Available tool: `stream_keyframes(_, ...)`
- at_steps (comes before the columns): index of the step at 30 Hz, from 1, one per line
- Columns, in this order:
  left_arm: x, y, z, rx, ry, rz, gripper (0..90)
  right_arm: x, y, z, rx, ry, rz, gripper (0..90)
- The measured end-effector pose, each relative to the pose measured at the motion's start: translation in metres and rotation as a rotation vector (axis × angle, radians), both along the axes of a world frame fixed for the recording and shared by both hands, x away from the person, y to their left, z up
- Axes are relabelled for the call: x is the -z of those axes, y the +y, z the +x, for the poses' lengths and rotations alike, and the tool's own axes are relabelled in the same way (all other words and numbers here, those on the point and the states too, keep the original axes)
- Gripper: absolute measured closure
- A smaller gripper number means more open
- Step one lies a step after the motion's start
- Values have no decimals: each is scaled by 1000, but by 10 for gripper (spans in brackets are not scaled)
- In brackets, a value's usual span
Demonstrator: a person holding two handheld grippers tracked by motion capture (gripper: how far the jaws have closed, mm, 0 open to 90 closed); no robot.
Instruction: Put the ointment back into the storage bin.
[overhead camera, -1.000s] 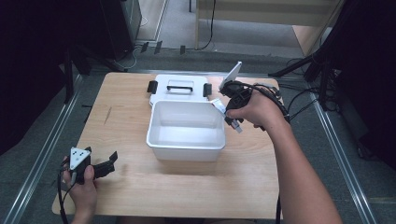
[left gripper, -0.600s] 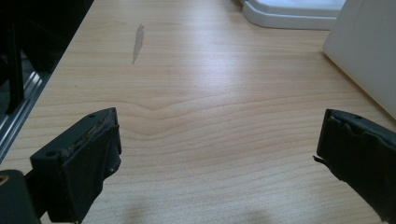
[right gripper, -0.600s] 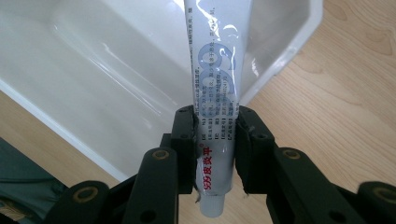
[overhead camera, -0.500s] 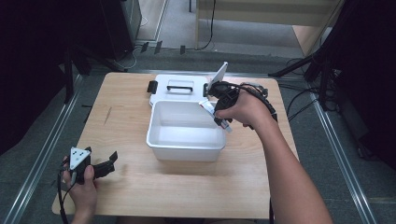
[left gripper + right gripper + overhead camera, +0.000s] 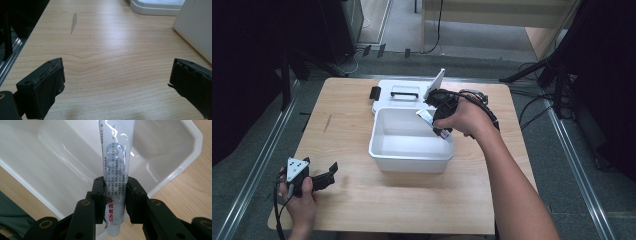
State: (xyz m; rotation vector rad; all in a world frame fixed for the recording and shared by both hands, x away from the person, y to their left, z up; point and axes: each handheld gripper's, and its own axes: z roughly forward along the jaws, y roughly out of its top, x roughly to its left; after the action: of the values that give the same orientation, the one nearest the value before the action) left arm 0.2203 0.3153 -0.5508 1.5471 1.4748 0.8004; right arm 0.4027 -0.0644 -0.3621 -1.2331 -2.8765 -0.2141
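A white open bin (image 5: pixel 384 150) stands mid-table, with its white lid (image 5: pixel 404 92) lying flat behind it. My right gripper (image 5: pixel 435 123) hangs over the bin's right rim, shut on a white tube (image 5: pixel 424 116). In the right gripper view the tube (image 5: pixel 115 162) has blue print and red characters. Its far end points down into the bin (image 5: pixel 50 162), its cap end sticks out toward the camera, and the right gripper (image 5: pixel 115 185) clamps it near that cap. My left gripper (image 5: pixel 324 176) rests at the table's front left, open and holding nothing (image 5: pixel 117 75).
The wooden table (image 5: pixel 347 115) has a dark streak (image 5: pixel 73 22) on its left side. Ahead of the left gripper are the bin's wall (image 5: pixel 197 27) and the lid's edge (image 5: pixel 157 6). Cables and dark stands surround the table beyond its edges.
My right hand has carried the tube leftward, from beside the bin's right wall to over its rim and interior. The left gripper has stayed put.
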Motion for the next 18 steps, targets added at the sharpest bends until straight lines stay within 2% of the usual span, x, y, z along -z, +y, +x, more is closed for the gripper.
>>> stream_keyframes(18, 0, 1, 0, 2, 0, -2, 7, 17, 9, -2, -94, -2, -2, 718)
